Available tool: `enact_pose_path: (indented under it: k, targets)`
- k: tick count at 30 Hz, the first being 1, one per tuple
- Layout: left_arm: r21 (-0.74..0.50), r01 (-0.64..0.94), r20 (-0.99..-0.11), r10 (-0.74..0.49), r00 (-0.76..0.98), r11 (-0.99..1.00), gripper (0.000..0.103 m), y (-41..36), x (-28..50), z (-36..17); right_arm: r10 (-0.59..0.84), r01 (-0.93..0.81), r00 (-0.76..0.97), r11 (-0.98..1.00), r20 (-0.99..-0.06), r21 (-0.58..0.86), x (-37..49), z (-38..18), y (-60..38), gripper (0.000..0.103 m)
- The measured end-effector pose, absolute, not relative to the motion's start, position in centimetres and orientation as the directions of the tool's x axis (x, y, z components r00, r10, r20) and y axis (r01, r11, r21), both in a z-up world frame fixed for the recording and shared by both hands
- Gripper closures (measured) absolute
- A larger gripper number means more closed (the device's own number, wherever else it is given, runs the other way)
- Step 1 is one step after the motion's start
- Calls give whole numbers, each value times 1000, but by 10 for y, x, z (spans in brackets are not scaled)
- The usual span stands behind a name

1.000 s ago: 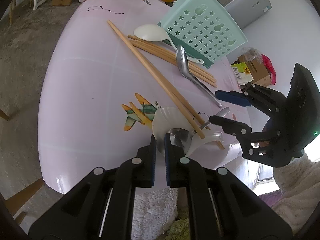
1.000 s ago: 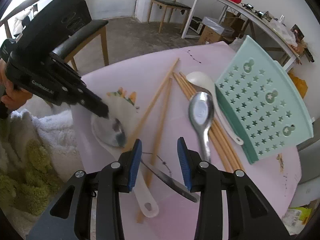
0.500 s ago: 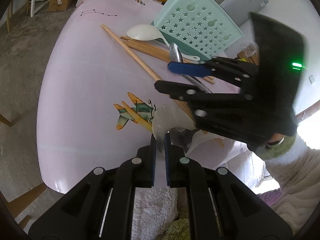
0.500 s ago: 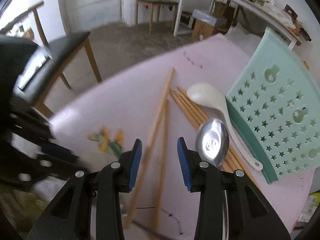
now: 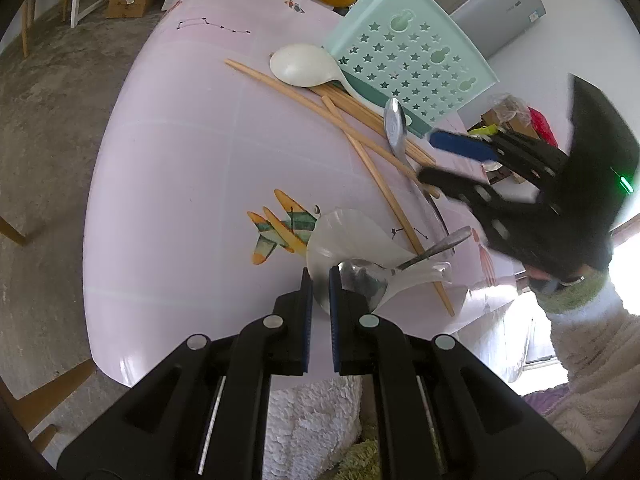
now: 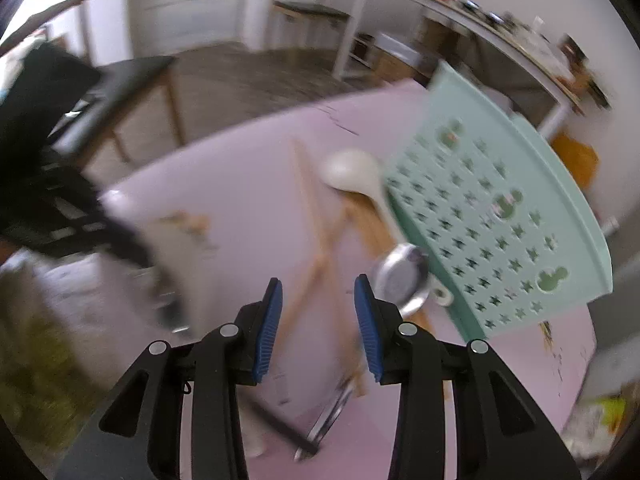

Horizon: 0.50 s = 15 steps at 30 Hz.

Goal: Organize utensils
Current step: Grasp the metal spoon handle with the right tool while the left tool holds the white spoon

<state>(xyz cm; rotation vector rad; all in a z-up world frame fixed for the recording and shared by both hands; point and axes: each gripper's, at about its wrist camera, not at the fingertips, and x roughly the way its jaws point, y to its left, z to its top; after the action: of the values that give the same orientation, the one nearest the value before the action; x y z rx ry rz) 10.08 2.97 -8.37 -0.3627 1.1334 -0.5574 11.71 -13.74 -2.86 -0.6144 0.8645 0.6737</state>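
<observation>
My left gripper [image 5: 320,280] is shut on the rim of a translucent white ladle [image 5: 352,240] at the near edge of the pink table [image 5: 180,160]; a metal spoon [image 5: 400,264] lies in its bowl. My right gripper [image 6: 318,312] is open and empty, hovering over the wooden chopsticks [image 6: 316,240] and beside a second metal spoon [image 6: 400,280]; it also shows in the left wrist view [image 5: 444,156]. A white rice spoon [image 5: 304,66] and more chopsticks [image 5: 360,136] lie by the mint star-holed basket [image 5: 412,60].
The basket [image 6: 500,220] stands tilted at the table's far right. A wooden chair [image 6: 120,88] is beyond the table's far edge. Boxes and a fridge stand behind the table. A fluffy white cloth [image 5: 312,420] lies below the near edge.
My right gripper has swung from the ladle's handle over the chopsticks toward the second metal spoon; its view is blurred. One chopstick now lies crossed over the others. My left gripper still holds the ladle.
</observation>
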Motion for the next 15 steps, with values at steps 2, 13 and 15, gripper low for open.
enact_pose_path:
  k: [2, 13, 15]
  targets:
    - [-538, 231, -748, -586, 312, 810, 96, 28, 102, -84, 323, -797, 429, 575, -844, -185, 100, -28, -132, 67]
    - [-532, 221, -757, -576, 307, 817, 96, 27, 105, -82, 309, -908, 294, 387, -904, -162, 74, -57, -102, 68]
    - [-531, 221, -759, -575, 304, 818, 97, 26, 105, -83, 297, -909, 301, 375, -906, -179, 75, -58, -101, 72]
